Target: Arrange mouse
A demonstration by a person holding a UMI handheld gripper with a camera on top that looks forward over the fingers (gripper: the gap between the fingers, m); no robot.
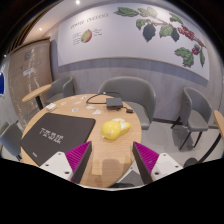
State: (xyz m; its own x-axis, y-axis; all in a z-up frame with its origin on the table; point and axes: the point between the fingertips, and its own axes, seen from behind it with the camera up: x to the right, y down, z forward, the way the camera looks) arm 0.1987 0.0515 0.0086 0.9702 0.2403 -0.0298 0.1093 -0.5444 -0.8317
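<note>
Gripper (112,163) fingers apart, gripping nothing, above round wooden table (100,125); smooth rounded yellow mouse (116,129) beyond them beside black rectangular mat (58,128).

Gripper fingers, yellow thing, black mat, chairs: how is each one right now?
fingers: open, nothing between them.
yellow mouse: lying on the table, just ahead of the fingers, untouched.
black mat: lying flat on the table beside the mouse.
round wooden table: a dark cable lies at its far side.
grey chairs: nobody sitting.
</note>
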